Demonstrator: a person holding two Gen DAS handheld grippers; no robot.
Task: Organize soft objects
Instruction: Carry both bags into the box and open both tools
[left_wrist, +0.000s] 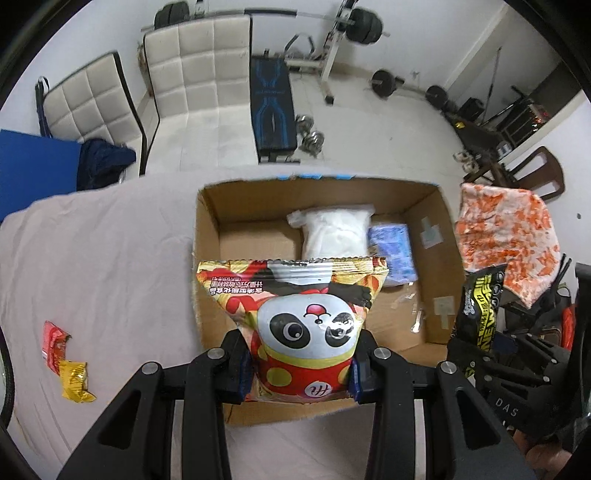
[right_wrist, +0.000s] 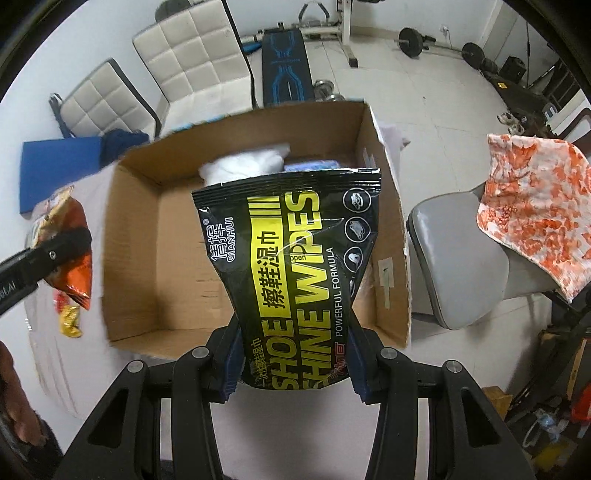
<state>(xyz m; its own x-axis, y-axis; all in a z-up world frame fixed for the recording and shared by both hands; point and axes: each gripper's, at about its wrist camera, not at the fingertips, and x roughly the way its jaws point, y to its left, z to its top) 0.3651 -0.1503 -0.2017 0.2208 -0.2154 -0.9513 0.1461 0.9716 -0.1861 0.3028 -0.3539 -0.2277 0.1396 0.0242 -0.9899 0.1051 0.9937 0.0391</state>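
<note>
My left gripper (left_wrist: 301, 363) is shut on a red and yellow panda snack bag (left_wrist: 295, 317), held above the near edge of an open cardboard box (left_wrist: 207, 236). My right gripper (right_wrist: 295, 363) is shut on a black shoe wipes pack (right_wrist: 291, 266), held above the same box (right_wrist: 129, 229); the pack also shows in the left wrist view (left_wrist: 480, 306). Inside the box lie a white soft pack (left_wrist: 334, 230) and a blue pack (left_wrist: 393, 251). The left gripper with the snack bag (right_wrist: 66, 251) appears at the left of the right wrist view.
The box stands on a table with a pale cloth (left_wrist: 92, 258). Small red and gold wrappers (left_wrist: 68, 363) lie at the left. A grey chair (right_wrist: 461, 258) with an orange and white cloth (right_wrist: 535, 206) stands to the right. White chairs and gym gear are behind.
</note>
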